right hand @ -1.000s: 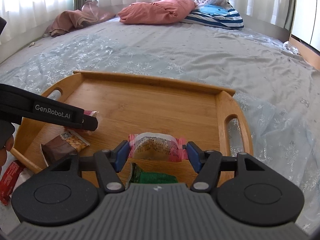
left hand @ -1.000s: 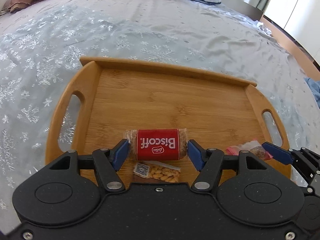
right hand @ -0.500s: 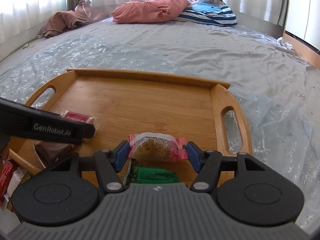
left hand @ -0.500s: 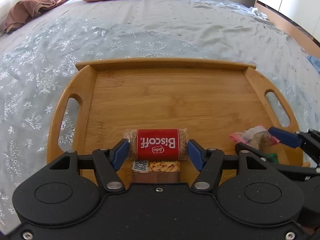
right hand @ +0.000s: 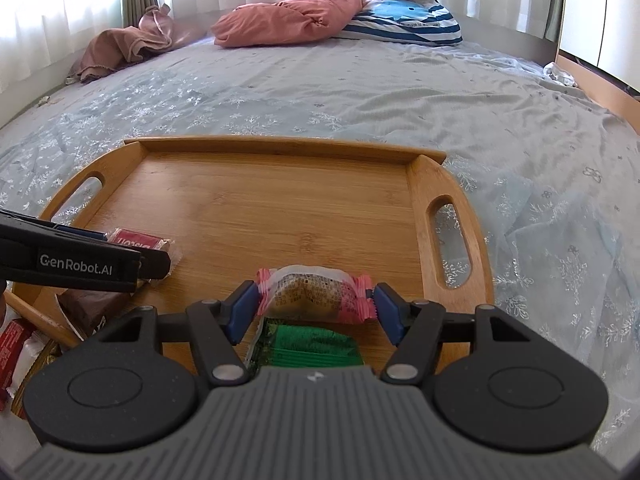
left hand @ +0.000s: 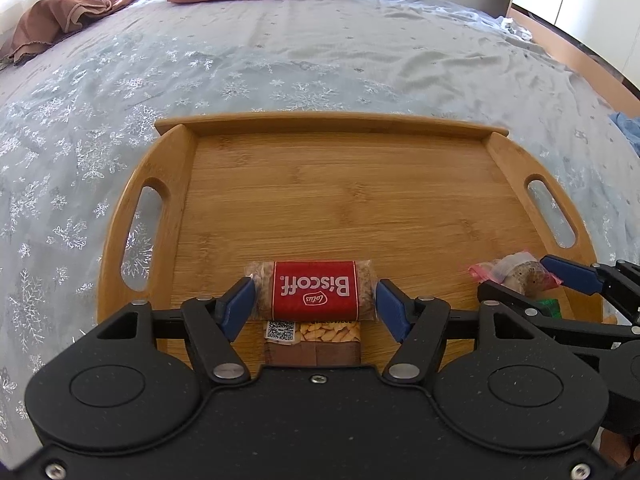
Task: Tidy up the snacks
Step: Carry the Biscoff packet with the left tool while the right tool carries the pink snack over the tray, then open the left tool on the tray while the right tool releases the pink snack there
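Note:
A wooden tray with two handles lies on the bed; it also shows in the right wrist view. My left gripper is shut on a red Biscoff pack over the tray's near left part. A brown peanut snack pack lies on the tray below it. My right gripper is shut on a pink-and-white wrapped snack over the tray's near right part. A green packet lies on the tray below it.
The bed's pale blue snowflake sheet surrounds the tray. A pink pillow, a striped cushion and a brown cloth lie at the far end. Red snack packs lie off the tray's near left corner.
Both grippers have moved a little forward over the tray with their snacks held. The tray looks more square-on in the left wrist view.

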The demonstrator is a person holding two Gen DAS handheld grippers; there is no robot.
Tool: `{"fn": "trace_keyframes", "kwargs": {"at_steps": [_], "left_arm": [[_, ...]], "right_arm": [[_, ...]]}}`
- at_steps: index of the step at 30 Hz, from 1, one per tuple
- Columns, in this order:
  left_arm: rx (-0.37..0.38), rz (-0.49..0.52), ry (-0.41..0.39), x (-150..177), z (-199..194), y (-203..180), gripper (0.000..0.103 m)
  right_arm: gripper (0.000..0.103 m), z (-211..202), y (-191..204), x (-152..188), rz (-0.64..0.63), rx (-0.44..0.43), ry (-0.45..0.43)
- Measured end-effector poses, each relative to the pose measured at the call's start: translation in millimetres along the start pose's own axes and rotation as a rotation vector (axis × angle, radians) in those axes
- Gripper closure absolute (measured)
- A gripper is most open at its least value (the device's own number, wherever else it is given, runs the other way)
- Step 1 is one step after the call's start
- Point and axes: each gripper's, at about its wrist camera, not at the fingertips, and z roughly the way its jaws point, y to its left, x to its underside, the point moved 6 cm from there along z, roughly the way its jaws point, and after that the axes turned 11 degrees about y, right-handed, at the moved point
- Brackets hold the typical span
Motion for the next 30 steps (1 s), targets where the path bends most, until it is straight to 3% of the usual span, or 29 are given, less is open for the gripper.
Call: {"fn": "trace_keyframes", "kwargs": {"at_steps": [15,22,30], "left_arm": [[0.020,-0.039,0.001,8,-12,10,0.017],[0.019,0.011,-0.090,22,-52,15,0.006],[0.070,0.000,-0.178,51,-94,34,0.004]], "right_arm": [[0.018,-11,-2,-2,0.010,-0.002,-0.031],[0.013,-36,-7,1,-0.002,0.005,-0.081],[0.006,-64,-14,19,-0.027,0.022,-0.130]]}}
